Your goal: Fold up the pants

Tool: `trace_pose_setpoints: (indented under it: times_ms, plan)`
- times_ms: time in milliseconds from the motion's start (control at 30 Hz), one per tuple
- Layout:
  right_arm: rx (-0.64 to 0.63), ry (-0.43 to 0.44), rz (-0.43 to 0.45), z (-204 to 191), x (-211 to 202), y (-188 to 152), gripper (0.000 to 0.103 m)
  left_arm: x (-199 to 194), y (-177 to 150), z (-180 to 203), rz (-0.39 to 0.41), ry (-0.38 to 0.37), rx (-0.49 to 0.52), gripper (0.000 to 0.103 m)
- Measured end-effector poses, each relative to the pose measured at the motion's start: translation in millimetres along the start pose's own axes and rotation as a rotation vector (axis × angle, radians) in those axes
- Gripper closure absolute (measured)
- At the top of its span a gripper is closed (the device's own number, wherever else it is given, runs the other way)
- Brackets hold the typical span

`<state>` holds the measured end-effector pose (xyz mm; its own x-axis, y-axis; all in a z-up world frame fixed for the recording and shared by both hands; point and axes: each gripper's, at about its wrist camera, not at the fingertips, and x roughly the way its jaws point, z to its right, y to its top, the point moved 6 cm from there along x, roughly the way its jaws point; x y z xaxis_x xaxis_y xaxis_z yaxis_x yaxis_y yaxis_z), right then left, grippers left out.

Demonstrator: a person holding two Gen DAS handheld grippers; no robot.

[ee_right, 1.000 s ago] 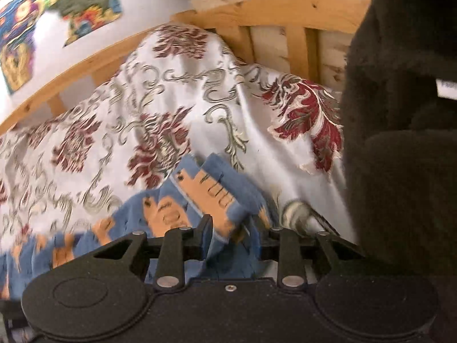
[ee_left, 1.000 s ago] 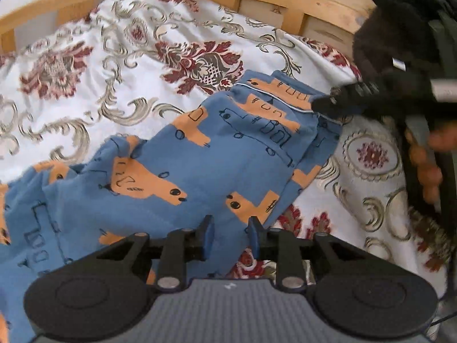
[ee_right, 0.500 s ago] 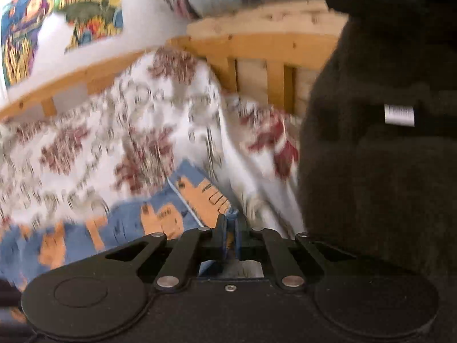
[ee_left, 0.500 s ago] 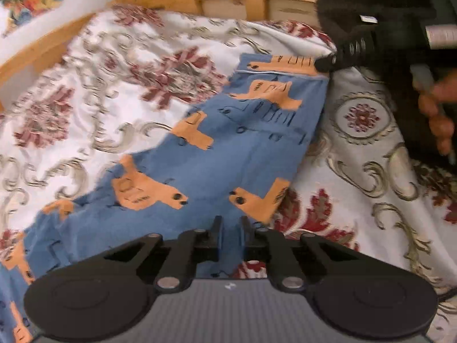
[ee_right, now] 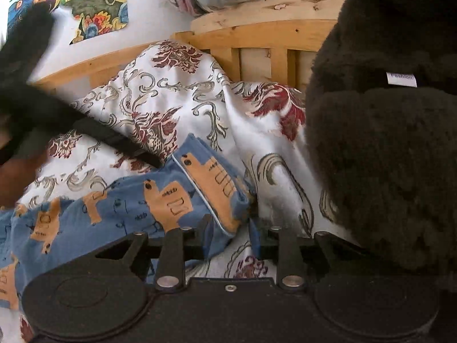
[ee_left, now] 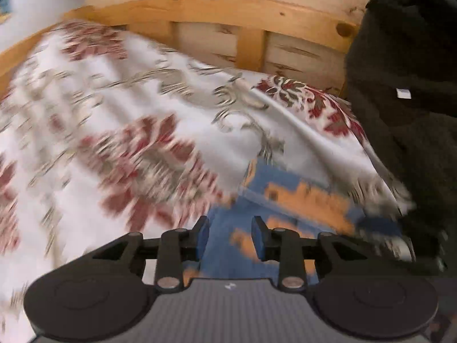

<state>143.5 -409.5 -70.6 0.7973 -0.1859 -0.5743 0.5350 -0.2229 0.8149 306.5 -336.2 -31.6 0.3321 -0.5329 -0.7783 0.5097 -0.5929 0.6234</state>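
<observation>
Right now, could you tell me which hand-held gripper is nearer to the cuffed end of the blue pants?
Probably right. The right hand-held gripper is open with the cuffed end of the pants reaching between its fingers. The left hand-held gripper, also open, hovers over blurred blue fabric.

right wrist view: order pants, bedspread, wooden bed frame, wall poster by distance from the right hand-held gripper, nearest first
1. Pants: blue, cuff edge just ahead of the open right hand-held gripper, slightly left.
2. Bedspread: floral, bunched up behind the pants.
3. Wooden bed frame: behind the bedspread, upper centre.
4. Wall poster: on the wall past the frame, upper left.
</observation>
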Motion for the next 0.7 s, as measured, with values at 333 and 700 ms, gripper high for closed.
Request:
trace_pose_setpoints:
  times_ms: [333,700]
  plan:
    - [0.162,0.065,-0.024,14,18,4,0.073,68,33,7,-0.135,-0.118,0.088,0.066]
    - [0.14,0.039,0.134,14,-9,18,0.093,46,40,13,-0.051,-0.139,0.097,0.088]
